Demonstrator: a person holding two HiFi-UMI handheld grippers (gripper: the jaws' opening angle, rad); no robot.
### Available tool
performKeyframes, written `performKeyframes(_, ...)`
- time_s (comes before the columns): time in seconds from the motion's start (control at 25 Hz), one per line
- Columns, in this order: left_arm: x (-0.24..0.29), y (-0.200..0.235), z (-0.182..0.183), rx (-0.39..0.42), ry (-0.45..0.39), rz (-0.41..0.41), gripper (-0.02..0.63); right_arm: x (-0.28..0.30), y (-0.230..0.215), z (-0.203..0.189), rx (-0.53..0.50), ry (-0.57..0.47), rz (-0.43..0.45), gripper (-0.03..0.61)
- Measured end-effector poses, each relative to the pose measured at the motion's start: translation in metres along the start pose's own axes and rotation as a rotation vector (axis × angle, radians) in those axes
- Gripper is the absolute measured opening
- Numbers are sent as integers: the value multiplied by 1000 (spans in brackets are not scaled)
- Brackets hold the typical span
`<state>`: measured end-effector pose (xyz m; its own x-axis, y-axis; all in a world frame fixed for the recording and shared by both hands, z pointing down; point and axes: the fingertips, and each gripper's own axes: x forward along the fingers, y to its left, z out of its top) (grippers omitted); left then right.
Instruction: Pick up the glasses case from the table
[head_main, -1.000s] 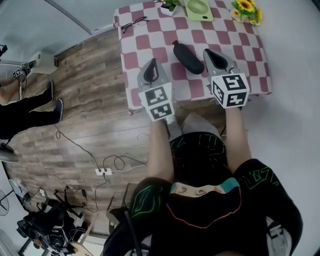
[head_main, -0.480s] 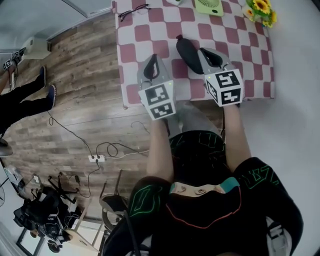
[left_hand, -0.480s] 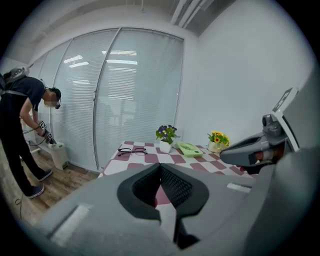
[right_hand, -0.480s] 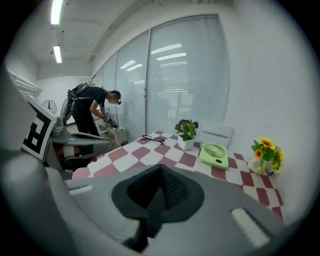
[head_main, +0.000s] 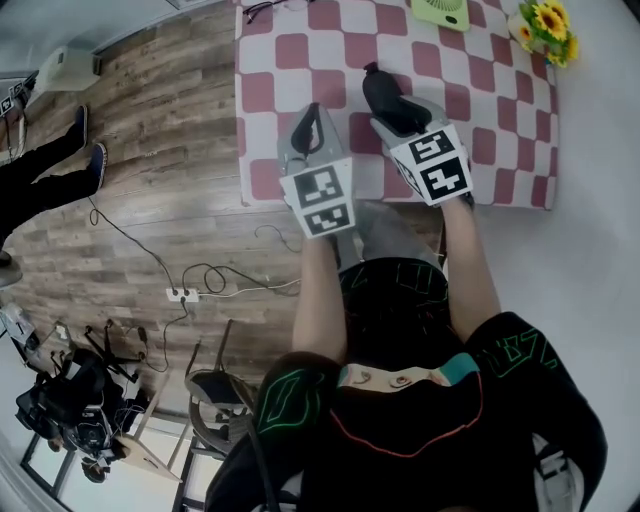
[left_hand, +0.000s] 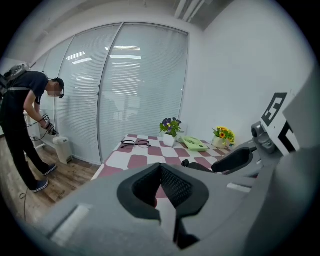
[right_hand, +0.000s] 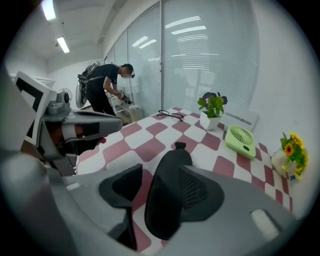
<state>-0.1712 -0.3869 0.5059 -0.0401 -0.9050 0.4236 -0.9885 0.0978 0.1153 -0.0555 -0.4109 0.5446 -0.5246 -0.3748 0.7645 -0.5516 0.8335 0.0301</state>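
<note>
The black glasses case (head_main: 383, 92) lies on the red-and-white checked table (head_main: 300, 92), its tab end pointing away from me. My right gripper (head_main: 402, 118) has come down over its near end. The jaws are opening and the case (right_hand: 167, 190) lies between them, with a gap on the left pad's side. My left gripper (head_main: 312, 115) hovers over the table's near left part, beside the case (left_hand: 200, 167), its jaws shut (left_hand: 161, 167) and empty.
Spectacles (head_main: 262, 8) lie at the table's far left corner. A green fan (head_main: 440, 12), yellow flowers (head_main: 548, 25) and a purple potted plant (right_hand: 211, 112) stand along the far edge. A person (left_hand: 20, 130) stands on the wood floor at left, near cables (head_main: 200, 290).
Both grippers sank toward the table. The right one tipped down over the case's near end and its jaws spread around it. The left gripper stayed shut.
</note>
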Motion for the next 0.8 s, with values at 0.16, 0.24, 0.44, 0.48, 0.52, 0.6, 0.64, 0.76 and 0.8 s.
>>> performKeyframes(0.16, 2, 3, -8, -8, 17, 14, 9, 12, 2, -11, -70, 78, -29, 291)
performKeyframes(0.24, 2, 6, -11, -11, 24, 20, 9, 15, -2, -15, -99, 105, -57, 311)
performKeyframes(0.44, 6, 6, -13, -9, 34, 20, 9, 20, -12, -18, -104, 129, -85, 334)
performKeyframes(0.48, 7, 4, -13, -7, 34, 19, 9, 21, -15, -18, -107, 134, -93, 334)
performKeyframes(0.52, 7, 2, -12, -6, 33, 17, 9, 21, -17, -19, -111, 140, -100, 334)
performKeyframes(0.6, 9, -1, -10, -2, 32, 15, 9, 22, -23, -20, -116, 154, -112, 334)
performKeyframes(0.64, 10, -3, -9, -1, 33, 15, 9, 22, -26, -21, -118, 162, -117, 334)
performKeyframes(0.76, 13, -5, -8, 0, 34, 20, 9, 23, -34, -24, -123, 189, -124, 334)
performKeyframes(0.8, 14, -5, -8, 0, 35, 23, 9, 25, -37, -26, -121, 199, -122, 334)
